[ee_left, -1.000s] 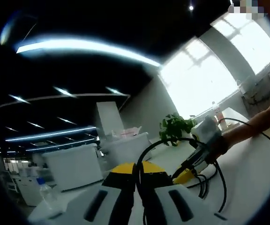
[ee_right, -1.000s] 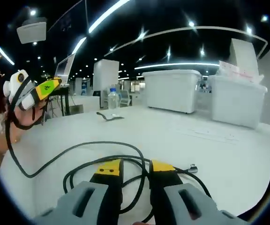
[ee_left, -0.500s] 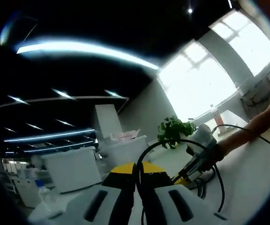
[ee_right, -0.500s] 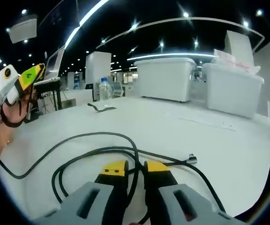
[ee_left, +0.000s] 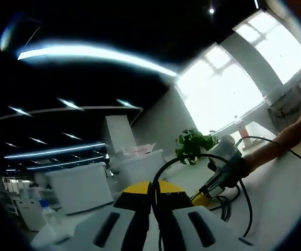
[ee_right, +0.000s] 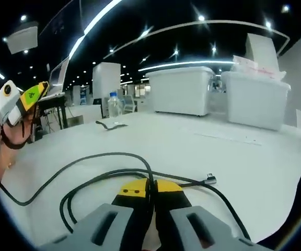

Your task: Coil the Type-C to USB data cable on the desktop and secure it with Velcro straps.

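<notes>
The black data cable (ee_right: 103, 157) lies in loose loops on the white table (ee_right: 234, 157), its small plug end (ee_right: 210, 179) to the right. My right gripper (ee_right: 151, 185) is shut on a strand of the loops where they cross. In the left gripper view my left gripper (ee_left: 151, 187) is shut on the cable (ee_left: 192, 157), which arcs up from its yellow tips and over to the right gripper (ee_left: 205, 197) on the table. The left gripper (ee_right: 34, 94) is raised at the left of the right gripper view, the cable hanging from it. A dark strap (ee_right: 111, 124) lies far back by a bottle.
A water bottle (ee_right: 113, 103) stands at the back of the table. Two large white bins (ee_right: 179, 89) (ee_right: 255, 99) stand behind it. A potted plant (ee_left: 192, 144) sits at the far side. A person's forearm (ee_left: 281, 141) reaches along the table edge.
My right gripper's jaws have closed from open onto the cable loops. The left gripper still holds its strand, raised a little higher.
</notes>
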A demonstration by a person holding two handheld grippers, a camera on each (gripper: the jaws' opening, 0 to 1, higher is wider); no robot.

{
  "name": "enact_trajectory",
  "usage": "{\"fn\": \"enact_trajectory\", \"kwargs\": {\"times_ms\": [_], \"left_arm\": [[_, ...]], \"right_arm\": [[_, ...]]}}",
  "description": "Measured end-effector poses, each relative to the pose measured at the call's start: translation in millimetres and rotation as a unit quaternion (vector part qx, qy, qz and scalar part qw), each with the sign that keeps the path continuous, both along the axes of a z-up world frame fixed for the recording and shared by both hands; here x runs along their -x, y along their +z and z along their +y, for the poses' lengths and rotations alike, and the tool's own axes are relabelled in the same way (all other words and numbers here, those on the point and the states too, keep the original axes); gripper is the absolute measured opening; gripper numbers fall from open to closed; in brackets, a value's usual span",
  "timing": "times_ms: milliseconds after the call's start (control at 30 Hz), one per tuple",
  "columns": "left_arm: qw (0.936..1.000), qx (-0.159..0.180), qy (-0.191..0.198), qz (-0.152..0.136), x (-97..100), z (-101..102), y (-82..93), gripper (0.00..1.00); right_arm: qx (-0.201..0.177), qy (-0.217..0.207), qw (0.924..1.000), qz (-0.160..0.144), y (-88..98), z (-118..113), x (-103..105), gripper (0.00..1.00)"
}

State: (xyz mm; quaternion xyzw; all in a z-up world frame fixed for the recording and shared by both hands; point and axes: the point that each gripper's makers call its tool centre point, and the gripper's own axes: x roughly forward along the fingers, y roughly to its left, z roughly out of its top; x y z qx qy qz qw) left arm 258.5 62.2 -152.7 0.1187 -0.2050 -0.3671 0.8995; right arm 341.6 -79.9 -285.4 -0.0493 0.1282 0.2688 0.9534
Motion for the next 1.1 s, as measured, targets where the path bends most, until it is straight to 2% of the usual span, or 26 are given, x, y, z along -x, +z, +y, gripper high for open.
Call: {"fn": "enact_trajectory", "kwargs": {"times_ms": [167,267,533,900,1100], "left_arm": [[0.9999,-0.004,0.011,0.012,-8.3,2.7,-6.9,0.05],[0.9996,-0.005,0.019,0.021,-12.9,3.7,-12.0,0.05],[0.9986,0.0,0.035,0.039,-21.7,9.4,-18.1,0.05],[0.998,-0.018,0.045,0.042,-25.1,6.3,-26.7,0.05],[0.9974,-0.033,0.052,0.039,-27.3,4.4,-32.7,0.05]], "right_arm": [[-0.018,0.006,0.9997,-0.012,12.4,0.9,7.1,0.03],[-0.048,0.007,0.9983,-0.031,29.6,-0.2,12.2,0.03],[-0.095,0.031,0.9915,-0.084,66.9,2.4,29.2,0.02],[-0.122,0.06,0.9822,-0.13,94.2,10.9,52.2,0.02],[-0.14,0.072,0.9778,-0.138,101.2,14.8,58.0,0.02]]}}
